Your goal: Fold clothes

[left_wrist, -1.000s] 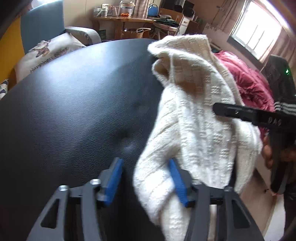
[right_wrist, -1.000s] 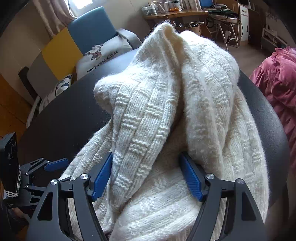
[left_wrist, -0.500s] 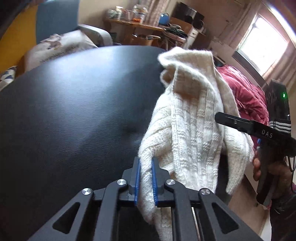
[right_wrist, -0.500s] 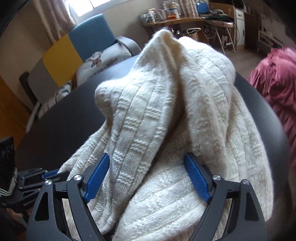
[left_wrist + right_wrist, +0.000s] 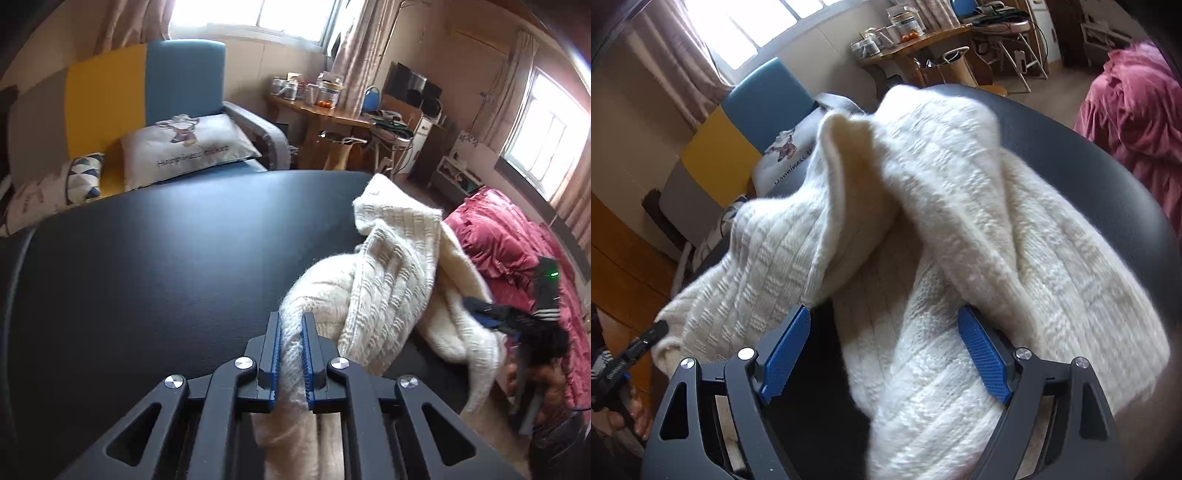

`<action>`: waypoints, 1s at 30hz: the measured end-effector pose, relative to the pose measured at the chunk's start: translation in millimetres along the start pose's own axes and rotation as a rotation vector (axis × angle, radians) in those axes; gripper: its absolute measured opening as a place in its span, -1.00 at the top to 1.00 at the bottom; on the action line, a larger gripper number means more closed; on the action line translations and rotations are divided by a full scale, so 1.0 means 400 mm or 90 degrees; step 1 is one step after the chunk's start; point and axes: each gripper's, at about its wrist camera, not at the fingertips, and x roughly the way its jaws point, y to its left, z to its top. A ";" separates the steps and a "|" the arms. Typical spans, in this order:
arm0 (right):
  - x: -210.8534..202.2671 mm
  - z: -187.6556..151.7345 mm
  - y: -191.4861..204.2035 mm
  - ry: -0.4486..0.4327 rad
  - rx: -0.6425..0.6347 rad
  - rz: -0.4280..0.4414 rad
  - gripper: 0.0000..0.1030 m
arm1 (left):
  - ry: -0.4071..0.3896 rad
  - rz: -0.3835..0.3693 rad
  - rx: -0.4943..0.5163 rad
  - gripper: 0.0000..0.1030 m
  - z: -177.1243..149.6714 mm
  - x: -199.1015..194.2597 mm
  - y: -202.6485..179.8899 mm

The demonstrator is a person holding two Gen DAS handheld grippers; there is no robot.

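Cream knit sweater (image 5: 399,280) lies bunched on the right side of the black bench (image 5: 147,266), part draped over the edge. Left gripper (image 5: 291,354) jaws pressed together, pinching a fold of the knit. Right gripper (image 5: 886,354) jaws spread, a thick roll of knit between the blue pads (image 5: 984,354), not clamped. Judgement: get a second edge pinched, then pull the two grips apart to flatten before any fold; loose knit stretches, so grip low and pull evenly. Clutter: pink bedding (image 5: 517,251) just beside the bench, sofa with cushion (image 5: 188,147) behind.
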 end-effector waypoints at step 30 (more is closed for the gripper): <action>0.078 0.103 0.143 -0.015 0.004 0.065 0.20 | 0.120 -0.055 -0.124 0.75 -0.185 0.115 0.104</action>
